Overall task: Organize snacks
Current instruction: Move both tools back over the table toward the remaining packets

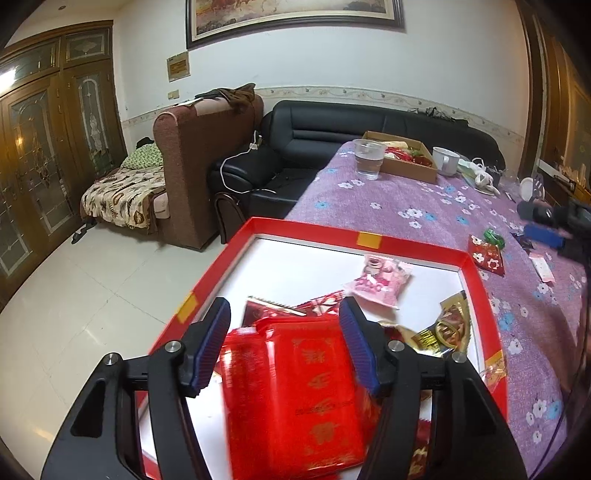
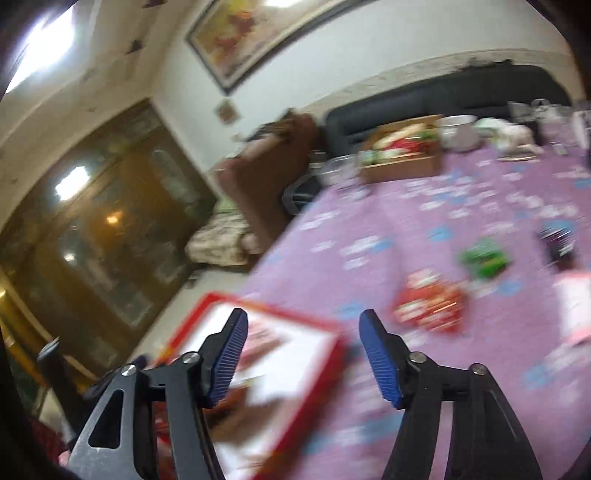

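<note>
Purple flowered table with red tray, cardboard box, glass, mug.

White walls with a framed painting rise behind a black leather sofa, a brown armchair, carved wooden glass-panelled doors and pale floor tiles.

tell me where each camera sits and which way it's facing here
Left wrist: on the left gripper, angled down into the red tray over a large red packet; its own blue-padded fingers show, apart.
Right wrist: on the right gripper, blurred, facing the purple floral tablecloth and a red snack packet; its fingers show, open and empty.
Shared: red tray, tablecloth, cardboard box, black sofa.
</note>
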{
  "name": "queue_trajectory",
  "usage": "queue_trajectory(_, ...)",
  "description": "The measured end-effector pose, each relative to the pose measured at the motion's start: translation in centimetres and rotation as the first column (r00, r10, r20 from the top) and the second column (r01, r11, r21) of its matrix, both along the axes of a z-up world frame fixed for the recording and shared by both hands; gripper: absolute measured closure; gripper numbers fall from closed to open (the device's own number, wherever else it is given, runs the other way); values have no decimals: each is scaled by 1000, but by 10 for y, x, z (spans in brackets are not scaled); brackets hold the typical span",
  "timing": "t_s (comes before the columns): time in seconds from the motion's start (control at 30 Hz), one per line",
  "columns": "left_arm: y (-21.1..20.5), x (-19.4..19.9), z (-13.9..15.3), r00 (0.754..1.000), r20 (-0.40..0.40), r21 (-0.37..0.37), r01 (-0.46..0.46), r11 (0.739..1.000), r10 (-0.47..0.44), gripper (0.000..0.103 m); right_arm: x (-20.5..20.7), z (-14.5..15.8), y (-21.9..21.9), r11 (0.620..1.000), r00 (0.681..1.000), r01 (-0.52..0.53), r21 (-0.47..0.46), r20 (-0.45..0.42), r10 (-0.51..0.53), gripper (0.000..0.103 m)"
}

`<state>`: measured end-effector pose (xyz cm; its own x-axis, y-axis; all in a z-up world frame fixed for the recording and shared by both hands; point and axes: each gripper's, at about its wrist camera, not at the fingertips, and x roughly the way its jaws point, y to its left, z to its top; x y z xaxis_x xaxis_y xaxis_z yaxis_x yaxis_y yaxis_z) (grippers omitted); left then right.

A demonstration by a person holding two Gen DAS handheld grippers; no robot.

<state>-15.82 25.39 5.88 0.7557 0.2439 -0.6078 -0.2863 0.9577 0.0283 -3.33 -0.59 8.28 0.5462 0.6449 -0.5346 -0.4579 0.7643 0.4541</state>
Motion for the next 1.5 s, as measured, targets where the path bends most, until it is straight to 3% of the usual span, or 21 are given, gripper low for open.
queue_trajectory(0.07, -6, 4, 2, 1000, 2, 5, 10, 1000, -10, 43, 29, 3, -26, 991, 995, 103, -83, 13, -103, 33)
queue_trajectory(0.13, -17, 9, 6, 999, 4, 14, 34, 999, -34, 41, 56, -2, -41, 978, 990, 135, -157, -15, -140, 33)
queue_trajectory(0.23, -36, 15, 15, 996, 10, 42, 85, 995, -86, 33, 93, -23, -45, 944, 981, 141, -297, -89, -174, 33)
queue_trajectory(0.4, -61, 18, 29, 989, 22, 97, 142, 985, -144, 33, 121, -51, -24, 910, 977, 127, -394, -107, -182, 38)
queue_trajectory(0.5, -73, 18, 34, 983, 27, 109, 176, 978, -180, 32, 128, -70, -11, 857, 976, 138, -496, -79, -202, 50)
queue_trajectory(0.53, -80, 18, 35, 980, 24, 116, 193, 974, -197, 31, 127, -70, -5, 832, 981, 147, -535, -31, -193, 59)
queue_trajectory(0.57, -83, 18, 35, 978, 22, 119, 202, 972, -206, 30, 126, -70, -5, 831, 982, 148, -536, -22, -189, 78)
queue_trajectory(0.63, -93, 20, 35, 973, 11, 123, 228, 966, -231, 30, 125, -68, -12, 844, 977, 155, -513, -48, -208, 101)
queue_trajectory(0.73, -109, 25, 35, 957, -14, 100, 289, 952, -289, 30, 121, -67, -34, 877, 966, 167, -450, -105, -238, 103)
queue_trajectory(0.83, -128, 34, 35, 936, -41, 89, 352, 932, -349, 30, 114, -67, -65, 932, 943, 159, -326, -228, -241, 103)
queue_trajectory(0.9, -141, 45, 34, 923, -59, 80, 383, 920, -379, 30, 108, -69, -80, 948, 934, 144, -286, -278, -225, 102)
queue_trajectory(1.07, -173, 99, 21, 905, -154, 29, 405, 914, -396, 30, 99, -75, -114, 976, 921, 160, -151, -333, -203, 100)
queue_trajectory(1.13, -185, 112, 16, 903, -176, 32, 404, 914, -393, 30, 103, -77, -129, 983, 906, 165, -76, -382, -182, 93)
queue_trajectory(1.23, -200, 134, 9, 907, -194, 57, 390, 919, -373, 30, 106, -65, -146, 986, 921, 165, -28, -354, -164, 86)
queue_trajectory(1.3, -208, 149, 3, 904, -219, 35, 383, 923, -367, 30, 107, -59, -162, 981, 919, 193, 26, -354, -171, 83)
queue_trajectory(1.37, -214, 164, -1, 907, -227, 7, 366, 931, -355, 30, 110, -57, -179, 967, 911, 237, 93, -368, -188, 72)
queue_trajectory(1.5, -216, 192, -13, 926, -257, -34, 276, 960, -276, 28, 112, -58, -210, 921, 876, 371, 119, -374, -305, 68)
